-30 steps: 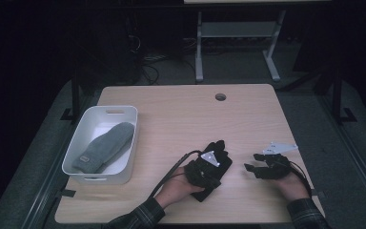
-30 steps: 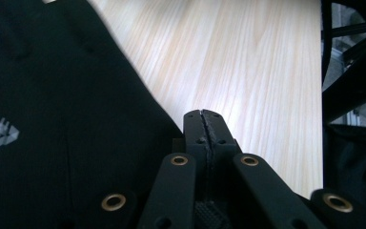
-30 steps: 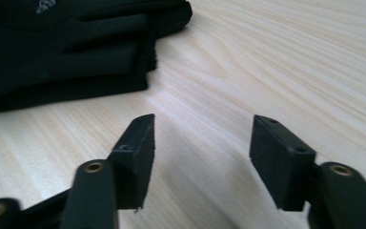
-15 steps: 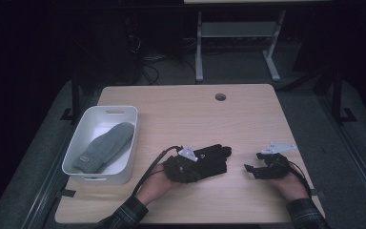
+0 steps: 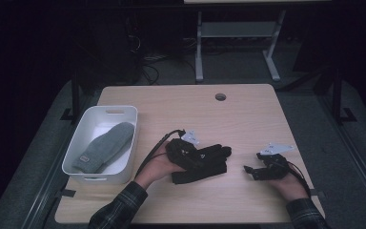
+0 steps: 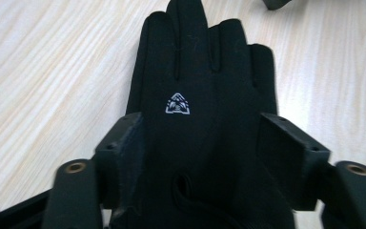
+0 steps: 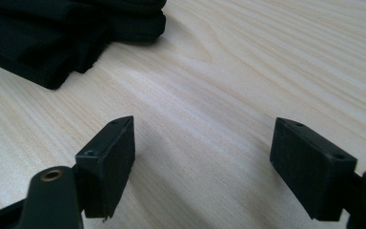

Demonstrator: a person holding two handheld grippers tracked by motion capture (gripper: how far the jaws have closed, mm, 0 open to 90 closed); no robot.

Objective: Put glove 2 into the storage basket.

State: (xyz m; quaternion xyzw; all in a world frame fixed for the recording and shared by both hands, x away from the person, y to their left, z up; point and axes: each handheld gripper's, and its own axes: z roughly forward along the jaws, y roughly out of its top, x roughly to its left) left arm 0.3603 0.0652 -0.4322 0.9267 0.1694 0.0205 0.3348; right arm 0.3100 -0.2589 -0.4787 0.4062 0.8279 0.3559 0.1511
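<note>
A black glove (image 5: 212, 160) with a small white logo lies flat on the wooden table (image 5: 248, 119), its fingers pointing right. My left gripper (image 5: 201, 157) is over its cuff end. In the left gripper view the jaws stand wide apart on either side of the black glove (image 6: 195, 71), so the left gripper (image 6: 202, 138) is open and straddles it. My right gripper (image 5: 249, 171) rests on the table to the right of the glove, open and holding nothing. In the right gripper view the right gripper (image 7: 214, 162) faces bare wood, with the black glove (image 7: 52, 38) at upper left.
A white bin (image 5: 74, 160) stands at the table's left side with a grey mitten (image 5: 105, 145) in it. A round cable hole (image 5: 220, 97) sits near the far edge. Beyond the table are a dark floor and a grey frame (image 5: 238, 33).
My left hand and gripper have shifted left and turned. The black glove turned with them, from pointing up and right to pointing right. The right gripper has stayed in place.
</note>
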